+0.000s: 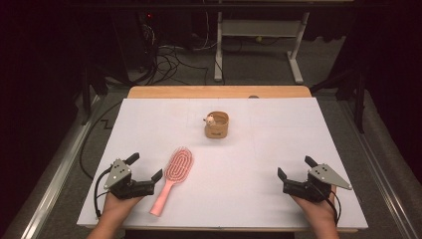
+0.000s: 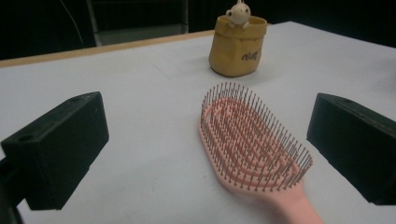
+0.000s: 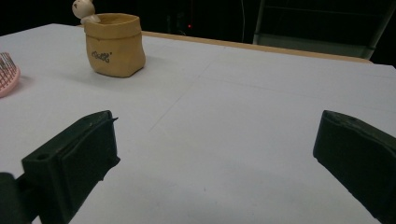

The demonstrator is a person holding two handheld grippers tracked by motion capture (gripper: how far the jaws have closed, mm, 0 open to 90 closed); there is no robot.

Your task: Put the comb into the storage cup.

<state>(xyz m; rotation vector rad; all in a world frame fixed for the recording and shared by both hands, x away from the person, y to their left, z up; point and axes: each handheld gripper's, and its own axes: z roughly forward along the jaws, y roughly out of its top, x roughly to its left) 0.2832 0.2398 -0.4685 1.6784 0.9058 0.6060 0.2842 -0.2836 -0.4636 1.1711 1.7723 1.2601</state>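
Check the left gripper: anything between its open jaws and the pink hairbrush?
Nothing visible. The left gripper is open beside the pink hairbrush, which lies bristles up on the white table. In the left gripper view, bare table separates the jaws from it. The tan pot stands farther back.

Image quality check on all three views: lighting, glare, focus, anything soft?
High view: white table evenly lit, no glare, surroundings nearly black, overall soft. Left gripper view: pink hairbrush fairly sharp, near jaws blurred, tan pot slightly soft, casting a faint shadow. Right gripper view: dimmer, greyish cast, jaws out of focus, pot readable.
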